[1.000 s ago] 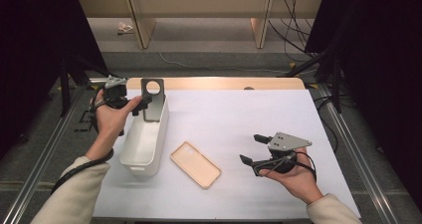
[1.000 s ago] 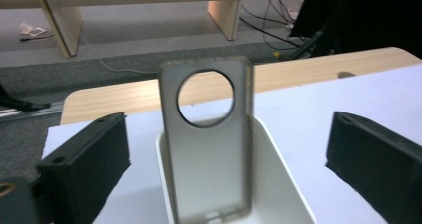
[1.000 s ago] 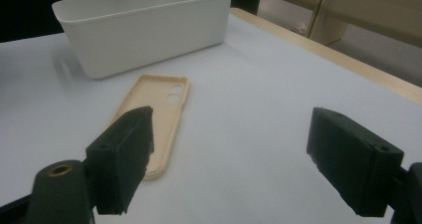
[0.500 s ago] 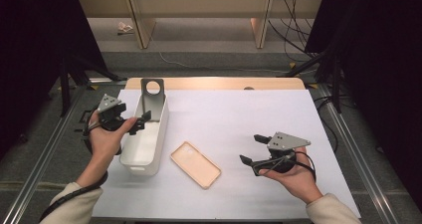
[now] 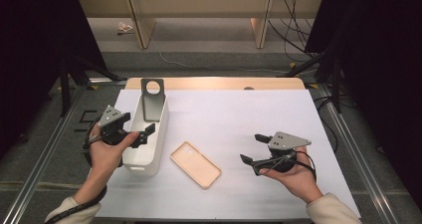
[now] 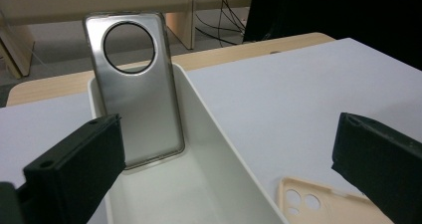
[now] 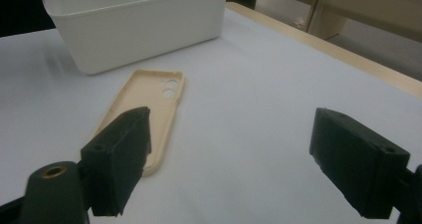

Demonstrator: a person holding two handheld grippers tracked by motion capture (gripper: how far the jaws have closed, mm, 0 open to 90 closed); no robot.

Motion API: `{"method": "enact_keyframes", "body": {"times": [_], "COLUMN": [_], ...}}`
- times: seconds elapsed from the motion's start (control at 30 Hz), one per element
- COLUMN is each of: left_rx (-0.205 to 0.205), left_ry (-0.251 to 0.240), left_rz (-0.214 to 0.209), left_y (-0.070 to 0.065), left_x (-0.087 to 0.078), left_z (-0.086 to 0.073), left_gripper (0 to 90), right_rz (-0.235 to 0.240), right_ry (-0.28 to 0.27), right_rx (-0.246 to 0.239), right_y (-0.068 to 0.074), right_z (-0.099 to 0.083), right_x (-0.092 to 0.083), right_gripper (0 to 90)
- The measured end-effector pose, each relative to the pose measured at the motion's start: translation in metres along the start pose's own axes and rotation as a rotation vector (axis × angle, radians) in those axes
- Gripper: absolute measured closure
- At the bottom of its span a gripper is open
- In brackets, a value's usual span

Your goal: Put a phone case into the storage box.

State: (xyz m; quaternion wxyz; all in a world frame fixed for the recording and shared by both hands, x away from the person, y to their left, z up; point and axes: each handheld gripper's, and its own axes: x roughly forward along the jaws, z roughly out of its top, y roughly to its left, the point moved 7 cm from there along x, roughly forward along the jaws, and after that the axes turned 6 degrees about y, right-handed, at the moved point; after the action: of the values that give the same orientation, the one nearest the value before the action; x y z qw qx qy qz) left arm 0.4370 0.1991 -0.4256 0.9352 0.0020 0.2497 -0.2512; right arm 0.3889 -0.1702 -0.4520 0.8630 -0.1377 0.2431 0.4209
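Note:
A silver phone case [image 5: 153,98] with a round camera hole leans upright against the far end of a white bin [image 5: 160,134]. My left gripper [image 5: 147,134] hovers open over the bin's near left rim, holding nothing. The left gripper view looks down the bin [image 6: 219,134] at the silver case [image 6: 134,89] between open jaws. A beige phone case [image 5: 195,164] lies flat on the white table, inner side up. To its right my right gripper [image 5: 250,148] is open and empty. In the right gripper view the beige case [image 7: 154,97] lies ahead of the left jaw.
The white table top [image 5: 239,114] has a wooden strip along its far edge. Metal frame rails run along both sides of the table. In the right gripper view the bin [image 7: 139,30] stands beyond the beige case.
My left gripper has drawn back from the bin's far end toward the person, leaving the silver case leaning there. The right gripper has stayed put.

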Motion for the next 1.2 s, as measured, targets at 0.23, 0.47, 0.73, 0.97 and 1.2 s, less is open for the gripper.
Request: {"method": "enact_keyframes", "body": {"times": [0.23, 0.47, 0.73, 0.97, 1.2], "left_rx": [0.032, 0.045, 0.061, 0.069, 0.071], "left_ry": [0.012, 0.013, 0.013, 0.014, 0.019], "left_rz": [-0.022, -0.019, -0.018, -0.023, -0.025], "left_y": [-0.014, -0.017, -0.017, -0.021, -0.022], "left_x": [-0.011, -0.017, -0.018, -0.024, -0.025], "left_z": [-0.017, -0.024, -0.026, -0.030, -0.033], "left_gripper": [0.0, 0.0, 0.0, 0.0, 0.0], "right_rz": [-0.001, -0.001, 0.002, 0.033, 0.056], "right_ry": [-0.001, -0.006, -0.011, -0.005, 0.005], "right_rx": [0.002, 0.002, 0.002, -0.003, -0.010], "right_y": [-0.001, -0.001, -0.001, 0.006, 0.012], "right_z": [0.000, 0.001, 0.003, 0.005, 0.006], "right_x": [0.000, 0.000, 0.001, 0.007, 0.013], "right_gripper": [17.6, 17.4, 17.3, 17.6, 18.3]}}
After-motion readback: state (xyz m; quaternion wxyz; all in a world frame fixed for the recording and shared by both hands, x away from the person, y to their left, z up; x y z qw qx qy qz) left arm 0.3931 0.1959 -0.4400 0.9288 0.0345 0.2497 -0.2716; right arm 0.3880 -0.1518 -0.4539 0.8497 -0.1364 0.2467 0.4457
